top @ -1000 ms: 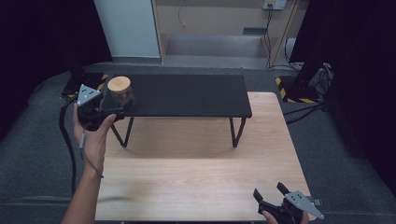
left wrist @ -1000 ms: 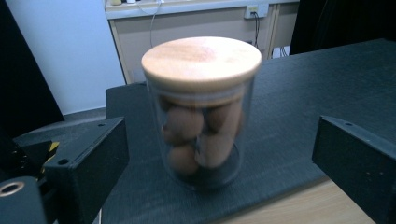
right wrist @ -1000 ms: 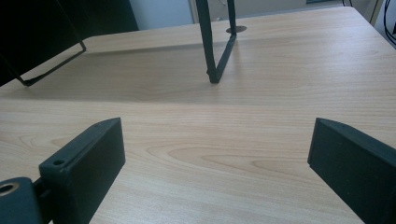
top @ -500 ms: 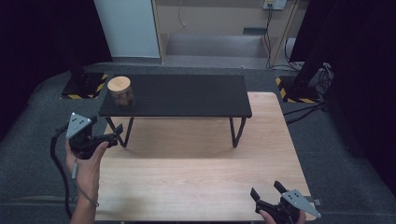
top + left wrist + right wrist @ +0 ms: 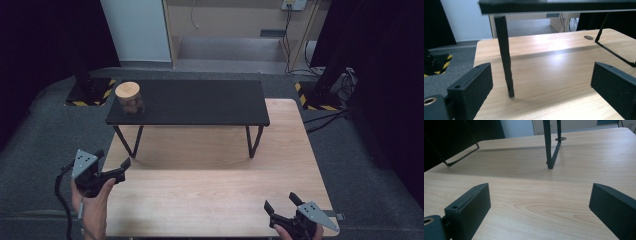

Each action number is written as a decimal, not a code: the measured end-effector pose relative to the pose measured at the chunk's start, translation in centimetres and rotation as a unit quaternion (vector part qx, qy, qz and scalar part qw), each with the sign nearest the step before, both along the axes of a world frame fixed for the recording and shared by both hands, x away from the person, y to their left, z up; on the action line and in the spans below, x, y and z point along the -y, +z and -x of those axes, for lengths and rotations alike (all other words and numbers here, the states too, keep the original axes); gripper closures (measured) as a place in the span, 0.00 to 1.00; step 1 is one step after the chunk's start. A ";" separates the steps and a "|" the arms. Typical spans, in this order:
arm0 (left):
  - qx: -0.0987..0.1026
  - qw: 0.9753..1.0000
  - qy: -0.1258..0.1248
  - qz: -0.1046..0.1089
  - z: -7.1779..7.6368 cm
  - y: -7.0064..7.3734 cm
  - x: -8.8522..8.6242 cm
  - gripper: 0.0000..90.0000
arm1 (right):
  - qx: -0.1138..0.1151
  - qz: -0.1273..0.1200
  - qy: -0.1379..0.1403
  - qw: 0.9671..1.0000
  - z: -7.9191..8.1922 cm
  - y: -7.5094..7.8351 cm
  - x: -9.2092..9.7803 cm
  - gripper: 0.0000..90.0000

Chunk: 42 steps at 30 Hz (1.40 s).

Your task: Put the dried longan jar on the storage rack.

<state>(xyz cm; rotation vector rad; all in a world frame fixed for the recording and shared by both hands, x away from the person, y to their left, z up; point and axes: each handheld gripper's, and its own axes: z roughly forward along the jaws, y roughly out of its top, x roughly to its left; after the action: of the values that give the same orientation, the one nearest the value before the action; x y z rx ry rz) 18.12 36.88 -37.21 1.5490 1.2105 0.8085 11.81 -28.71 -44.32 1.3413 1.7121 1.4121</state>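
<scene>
A glass jar (image 5: 129,99) with a round wooden lid stands at the left end of a low black bench (image 5: 200,102) that rests on the wooden table (image 5: 215,180). My left gripper (image 5: 113,157) is held by a hand at the table's near-left edge, open and empty, well in front of the jar. In the left gripper view its jaws (image 5: 541,72) stand wide apart and face the bench's front-left leg (image 5: 506,57). My right gripper (image 5: 279,200) hovers open and empty over the near-right corner. In the right gripper view it (image 5: 540,192) faces bare wood and a bench leg (image 5: 549,145).
The bench spans the far half of the table on thin black legs (image 5: 252,142). Dark carpet (image 5: 45,145) surrounds the table. Black stands with yellow-striped bases (image 5: 87,92) and cables (image 5: 325,117) lie beyond the far corners.
My left gripper has drawn back from beside the jar on the bench to the table's near-left edge. The jar stays on the bench. The right gripper has hardly moved.
</scene>
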 end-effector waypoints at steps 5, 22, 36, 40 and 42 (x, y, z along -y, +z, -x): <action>-0.002 1.000 -0.002 -0.001 0.6 -1.0 -0.4 0.02 | 0.002 -0.002 -0.001 1.000 0.1 0.0 0.0 0.04; -0.022 1.000 0.003 0.016 2.2 -4.6 -0.6 0.02 | 0.006 -0.003 -0.006 1.000 0.3 0.2 0.3 0.04; -0.030 0.999 0.001 0.021 2.2 -5.3 -0.7 0.03 | 0.006 -0.002 -0.003 1.000 0.2 0.2 0.2 0.04; -0.031 0.999 0.004 0.017 2.3 -5.3 -0.7 0.03 | 0.007 -0.003 -0.004 1.000 0.4 0.3 0.2 0.04; -0.032 0.999 0.004 0.021 2.3 -5.5 -0.8 0.02 | 0.009 -0.002 -0.005 1.000 0.5 0.4 0.1 0.04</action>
<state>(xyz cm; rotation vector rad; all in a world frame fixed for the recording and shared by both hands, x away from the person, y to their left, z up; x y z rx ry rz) 15.78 37.65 -42.67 1.5470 1.2732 0.7389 11.33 -28.85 -43.95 1.3348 1.6897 1.4190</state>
